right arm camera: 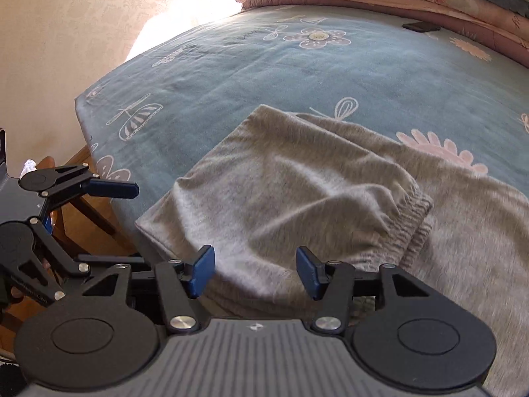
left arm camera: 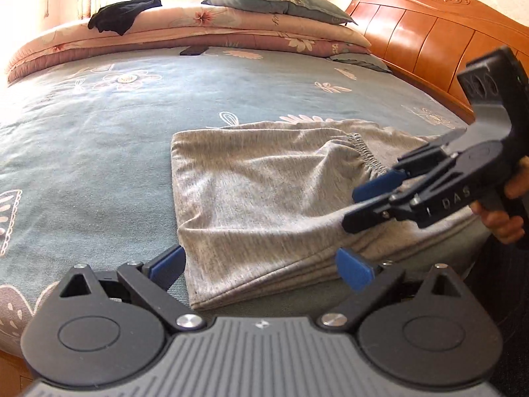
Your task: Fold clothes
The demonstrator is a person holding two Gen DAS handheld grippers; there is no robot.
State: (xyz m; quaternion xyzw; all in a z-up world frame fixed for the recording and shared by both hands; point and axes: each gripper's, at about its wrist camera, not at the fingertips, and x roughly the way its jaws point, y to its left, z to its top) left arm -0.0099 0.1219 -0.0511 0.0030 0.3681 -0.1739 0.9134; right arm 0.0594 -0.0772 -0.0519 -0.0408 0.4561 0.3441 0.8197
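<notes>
A grey garment (left arm camera: 264, 192) lies folded in several layers near the bed's front edge, its elastic waistband (left arm camera: 365, 157) turned up on top. My left gripper (left arm camera: 261, 266) stands wide open at the folded corner, with the cloth's edge between the blue pads and no grip on it. My right gripper (left arm camera: 360, 205) comes in from the right in a hand (left arm camera: 502, 221), low over the garment. In the right wrist view the right gripper (right arm camera: 256, 271) is open above the grey garment (right arm camera: 281, 182), with nothing pinched. One of the left gripper's fingers (right arm camera: 114, 189) shows at the left.
The bed (left arm camera: 99, 132) has a blue-green flowered sheet. Folded quilts (left arm camera: 231, 29), a pillow (left arm camera: 281, 3) and a black garment (left arm camera: 125, 13) lie at the far side, with a small dark flat object (left arm camera: 195, 49) in front. A wooden headboard (left arm camera: 429, 33) runs along the right. A wooden chair (right arm camera: 86, 205) stands beside the bed.
</notes>
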